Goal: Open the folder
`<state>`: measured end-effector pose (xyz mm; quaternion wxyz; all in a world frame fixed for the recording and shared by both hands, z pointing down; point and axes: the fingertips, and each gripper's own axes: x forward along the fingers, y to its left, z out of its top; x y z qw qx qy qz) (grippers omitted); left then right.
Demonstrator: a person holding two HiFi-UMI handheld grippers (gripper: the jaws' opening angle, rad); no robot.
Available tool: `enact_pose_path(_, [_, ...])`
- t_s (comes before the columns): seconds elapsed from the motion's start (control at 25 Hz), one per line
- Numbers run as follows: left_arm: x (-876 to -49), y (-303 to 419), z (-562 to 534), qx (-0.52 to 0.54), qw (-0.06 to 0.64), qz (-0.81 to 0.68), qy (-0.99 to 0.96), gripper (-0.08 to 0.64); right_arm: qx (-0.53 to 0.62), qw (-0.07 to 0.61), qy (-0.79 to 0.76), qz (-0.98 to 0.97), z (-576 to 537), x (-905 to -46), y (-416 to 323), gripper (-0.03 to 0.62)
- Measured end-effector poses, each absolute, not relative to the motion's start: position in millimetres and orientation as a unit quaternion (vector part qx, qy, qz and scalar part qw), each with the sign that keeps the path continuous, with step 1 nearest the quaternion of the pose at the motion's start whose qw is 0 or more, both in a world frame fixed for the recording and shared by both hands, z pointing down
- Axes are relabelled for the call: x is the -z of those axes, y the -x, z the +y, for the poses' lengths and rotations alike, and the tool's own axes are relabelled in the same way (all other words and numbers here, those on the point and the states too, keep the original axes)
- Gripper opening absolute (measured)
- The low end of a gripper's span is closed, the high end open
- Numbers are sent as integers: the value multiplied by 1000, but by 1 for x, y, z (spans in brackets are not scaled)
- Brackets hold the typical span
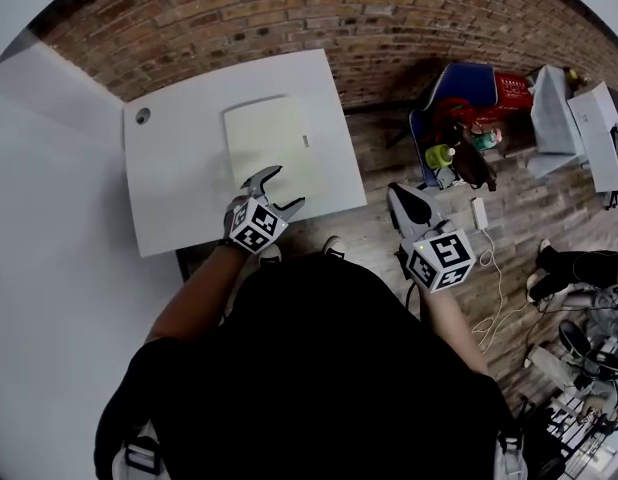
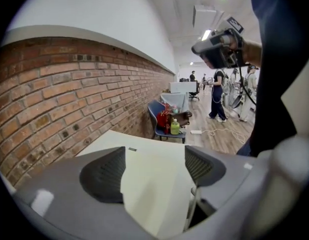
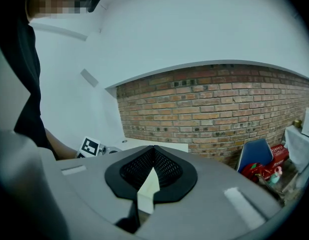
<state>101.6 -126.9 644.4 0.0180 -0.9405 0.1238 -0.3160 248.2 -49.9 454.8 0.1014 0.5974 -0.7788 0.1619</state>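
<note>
A pale cream folder lies shut and flat on the white table, toward its right half. My left gripper stands open at the folder's near edge. In the left gripper view the folder spreads below and between the two dark pads, with no pad touching it. My right gripper hovers off the table's right side over the wooden floor. Its jaws are shut with nothing in them, the tips meeting in the right gripper view.
A brick wall runs behind the table and a white wall flanks its left. A blue chair with a red bag and a green bottle stands to the right. Cables trail on the floor.
</note>
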Motion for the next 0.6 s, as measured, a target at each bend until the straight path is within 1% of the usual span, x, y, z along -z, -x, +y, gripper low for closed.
enact_pose_path(0.12, [-664, -105, -125, 344, 33, 127, 930, 347, -167, 103, -601, -775, -47, -458, -251, 3])
enact_pose_path(0.24, [-682, -113, -124, 373, 62, 131, 916, 372, -172, 105, -602, -773, -45, -461, -255, 3])
enact_pose_path(0.4, [-703, -124, -119, 393, 80, 125, 908, 403, -176, 106, -606, -769, -43, -464, -261, 3])
enact_pose_path(0.6, [-720, -133, -122, 407, 108, 126, 898, 420, -180, 106, -610, -764, -41, -466, -270, 3])
